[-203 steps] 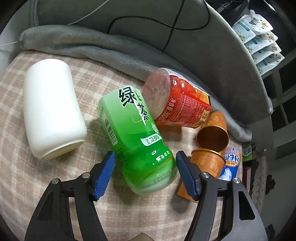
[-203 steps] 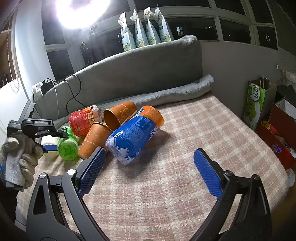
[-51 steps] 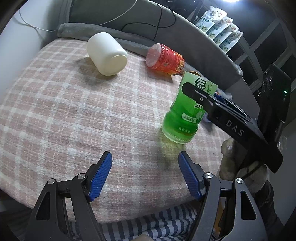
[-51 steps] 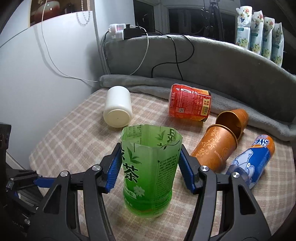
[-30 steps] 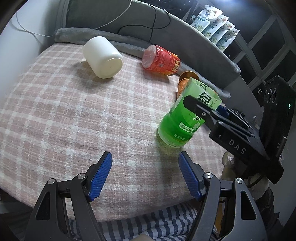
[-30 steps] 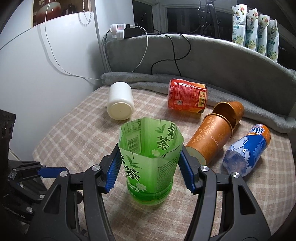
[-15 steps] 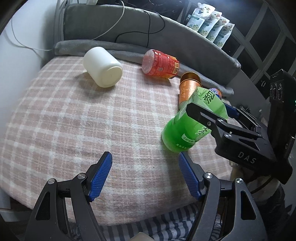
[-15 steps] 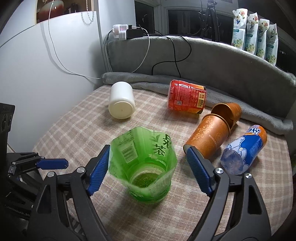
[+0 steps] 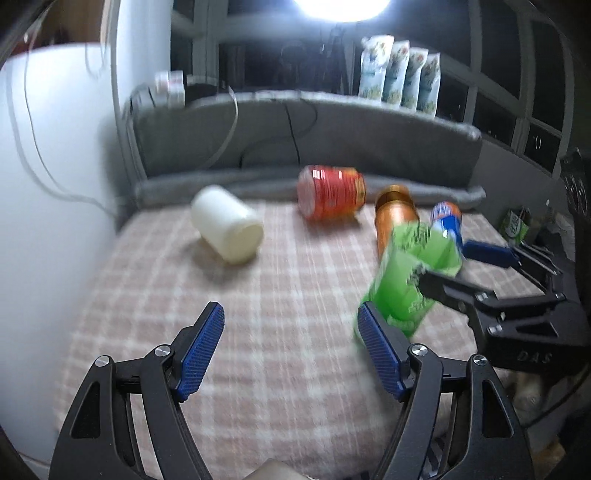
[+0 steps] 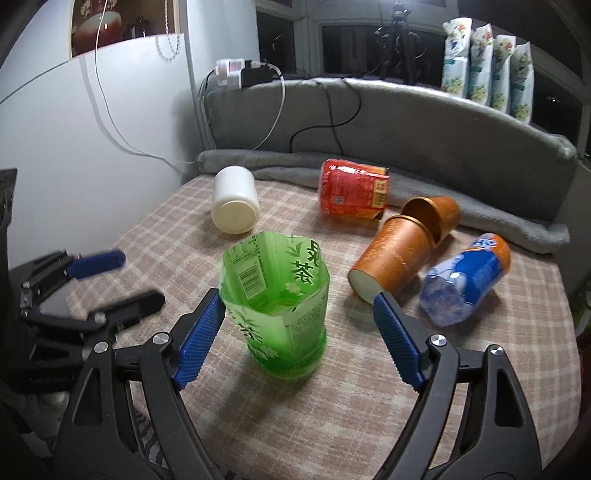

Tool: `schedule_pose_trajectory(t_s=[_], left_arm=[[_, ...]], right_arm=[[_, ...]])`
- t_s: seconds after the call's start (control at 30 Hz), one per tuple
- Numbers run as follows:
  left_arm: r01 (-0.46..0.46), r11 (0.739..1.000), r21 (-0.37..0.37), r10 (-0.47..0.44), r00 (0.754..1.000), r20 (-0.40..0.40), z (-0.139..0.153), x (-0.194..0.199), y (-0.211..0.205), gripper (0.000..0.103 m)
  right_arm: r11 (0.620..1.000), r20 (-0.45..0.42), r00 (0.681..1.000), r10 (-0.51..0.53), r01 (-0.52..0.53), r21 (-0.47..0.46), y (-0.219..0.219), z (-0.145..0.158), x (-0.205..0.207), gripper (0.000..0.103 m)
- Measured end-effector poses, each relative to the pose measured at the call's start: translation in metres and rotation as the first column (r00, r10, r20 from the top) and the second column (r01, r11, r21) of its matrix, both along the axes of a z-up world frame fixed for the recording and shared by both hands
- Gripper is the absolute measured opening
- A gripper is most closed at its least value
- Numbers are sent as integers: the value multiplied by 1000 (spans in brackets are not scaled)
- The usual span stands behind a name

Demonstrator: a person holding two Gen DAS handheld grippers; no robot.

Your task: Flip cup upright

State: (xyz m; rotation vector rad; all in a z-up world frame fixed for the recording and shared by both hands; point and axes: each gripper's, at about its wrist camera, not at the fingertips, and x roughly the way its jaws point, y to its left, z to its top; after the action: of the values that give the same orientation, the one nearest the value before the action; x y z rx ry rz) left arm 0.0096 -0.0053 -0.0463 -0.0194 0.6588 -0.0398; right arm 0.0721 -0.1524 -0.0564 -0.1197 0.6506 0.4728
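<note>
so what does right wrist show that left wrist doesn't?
Only the right wrist view: the green cup seen from above, open mouth up, standing free between the spread fingers of the right claw; a second orange cup with its mouth toward the camera; the power strip.

Only the left wrist view: the bright lamp, and the green cup side-on but blurred.

Both: the white jar, red cup, blue bottle and long orange cup lying on the plaid cover; both claws open.
</note>
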Motion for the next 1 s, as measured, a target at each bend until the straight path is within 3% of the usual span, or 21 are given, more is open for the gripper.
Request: schedule_pose_trajectory(t_s=[0.33, 0.43, 0.6, 0.73, 1.0], left_arm=[[-38, 998, -44, 46, 977, 209, 33, -7, 4, 76], [-36, 999, -28, 42, 970, 239, 37, -8, 1, 80], [-29, 1000, 11, 25, 958, 287, 39, -13, -7, 80], [-19, 1000, -1, 19, 952, 306, 38, -17, -10, 81], [3, 1000, 29, -13, 942, 336, 37, -29, -21, 82]], right_arm=[[990, 106, 985, -138, 135, 35, -35, 20, -26, 86], [980, 142, 971, -194, 186, 69, -47, 25, -33, 98], [962, 193, 943, -270, 255, 102, -64, 31, -42, 99], [945, 218, 921, -322, 298, 133, -75, 33, -48, 99], [929, 286, 884, -370, 348, 126, -80, 35, -61, 102]])
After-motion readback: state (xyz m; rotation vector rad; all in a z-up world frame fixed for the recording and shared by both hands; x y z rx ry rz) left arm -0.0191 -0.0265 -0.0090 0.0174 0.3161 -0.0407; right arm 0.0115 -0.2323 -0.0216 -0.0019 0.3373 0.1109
